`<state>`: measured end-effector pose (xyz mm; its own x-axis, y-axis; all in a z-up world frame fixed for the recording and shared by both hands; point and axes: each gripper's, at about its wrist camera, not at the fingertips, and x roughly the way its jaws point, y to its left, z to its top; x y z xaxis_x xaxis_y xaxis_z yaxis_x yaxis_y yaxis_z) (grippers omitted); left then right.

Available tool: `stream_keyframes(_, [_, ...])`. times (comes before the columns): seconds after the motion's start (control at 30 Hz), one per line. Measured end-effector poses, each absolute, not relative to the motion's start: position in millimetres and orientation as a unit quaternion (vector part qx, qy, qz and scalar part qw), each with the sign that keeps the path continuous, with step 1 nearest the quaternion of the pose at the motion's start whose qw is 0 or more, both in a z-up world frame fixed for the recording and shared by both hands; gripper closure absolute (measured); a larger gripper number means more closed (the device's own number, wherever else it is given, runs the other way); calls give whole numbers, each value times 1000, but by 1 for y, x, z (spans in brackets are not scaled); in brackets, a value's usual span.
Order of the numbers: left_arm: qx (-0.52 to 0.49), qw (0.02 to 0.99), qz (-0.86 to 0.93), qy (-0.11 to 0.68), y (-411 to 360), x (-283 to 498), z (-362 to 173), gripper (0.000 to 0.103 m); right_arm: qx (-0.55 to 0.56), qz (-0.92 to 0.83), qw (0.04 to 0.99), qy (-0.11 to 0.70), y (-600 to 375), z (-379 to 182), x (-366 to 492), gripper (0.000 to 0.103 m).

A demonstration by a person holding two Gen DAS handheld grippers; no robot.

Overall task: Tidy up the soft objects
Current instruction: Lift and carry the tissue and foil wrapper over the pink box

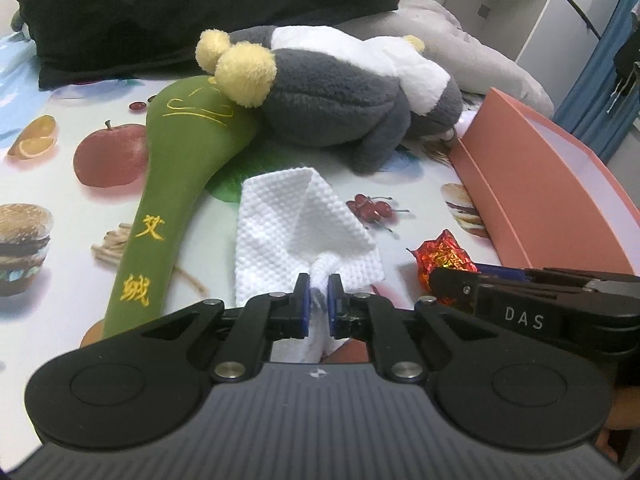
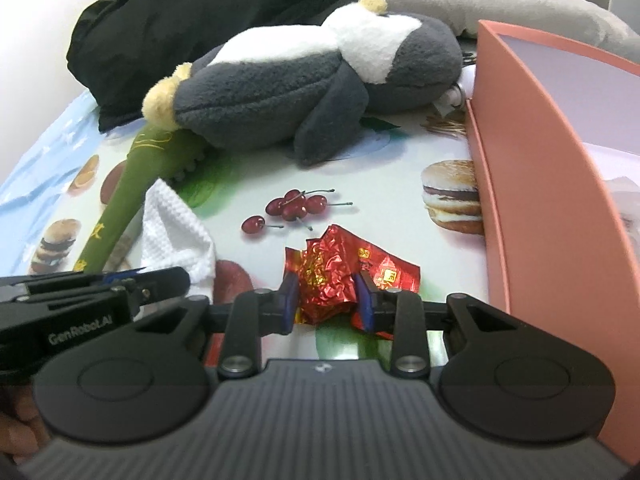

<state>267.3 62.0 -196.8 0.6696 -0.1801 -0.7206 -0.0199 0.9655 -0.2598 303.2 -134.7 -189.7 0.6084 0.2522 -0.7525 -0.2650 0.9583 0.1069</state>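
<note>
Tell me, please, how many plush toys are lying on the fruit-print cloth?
2. The grey and white plush lies at the back near the pink box; the green plush mallet lies on the left, its head under the grey one's yellow feet. Others may be hidden behind the black bundle.

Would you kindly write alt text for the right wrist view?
The right tool grips a crumpled red foil wrapper on a fruit-print tablecloth. Beyond lie a grey plush toy and green plush stick, with a pink box to the right.
</note>
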Motion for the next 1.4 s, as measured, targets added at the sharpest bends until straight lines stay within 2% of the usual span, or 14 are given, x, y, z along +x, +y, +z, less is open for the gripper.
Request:
stream_keyframes(0.9, [-138,919,-42,367,50,154,-92,93,-6,179,913,366,-154,-87,192,69])
stream_keyframes(1.4, [-127,927,-68,345,8,118,-48,93,-1,180,931,318,-195,-37,147,69])
